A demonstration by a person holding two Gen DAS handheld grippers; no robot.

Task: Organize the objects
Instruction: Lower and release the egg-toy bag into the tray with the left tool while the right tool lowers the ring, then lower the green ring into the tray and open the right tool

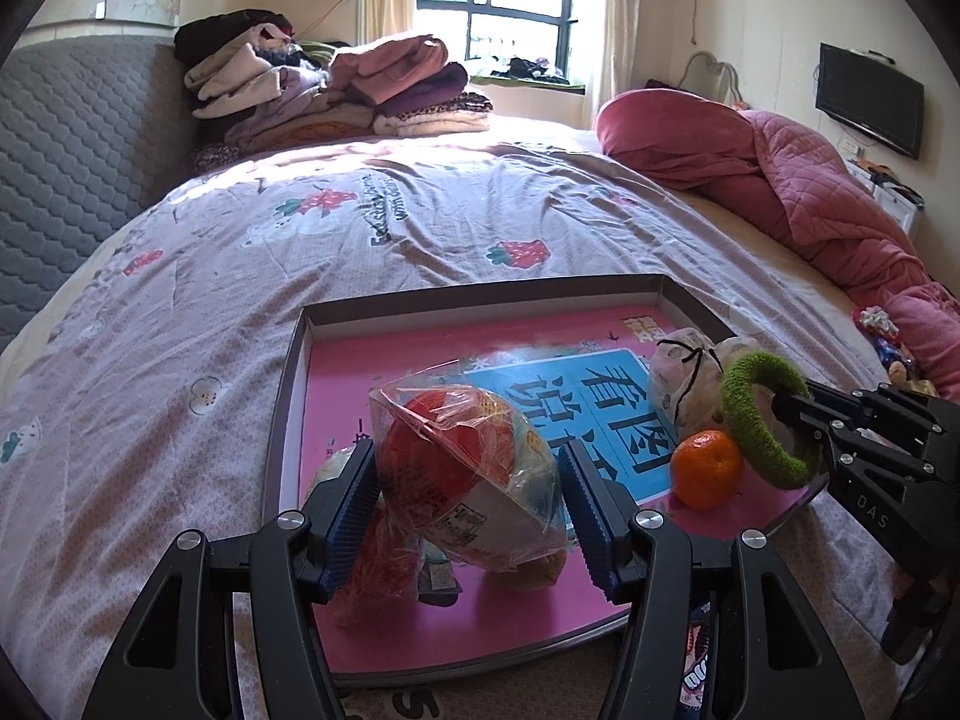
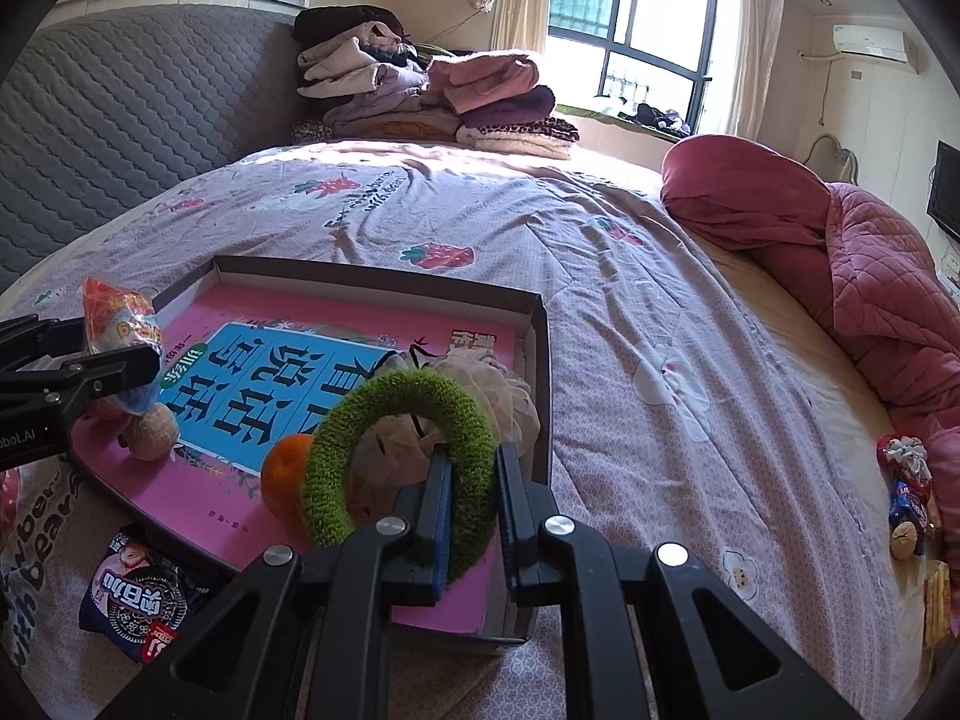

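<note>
Large black Chinese characters, among them 看图, stand on the blue panel of the pink book (image 1: 606, 396) lying in the shallow box; in the right wrist view they appear upside down. The bedspread (image 1: 384, 222) carries dark print that reads partly "with bears". White letters "DAS" stand on the black body of the right gripper (image 1: 780, 405). The left gripper (image 2: 129, 360) shows "bot.AI". The dark snack packet (image 2: 135, 600) bears Chinese lettering too small to make out.

Tray (image 1: 288, 384) on bed (image 1: 420, 240), orange (image 1: 707, 468) in tray
</note>
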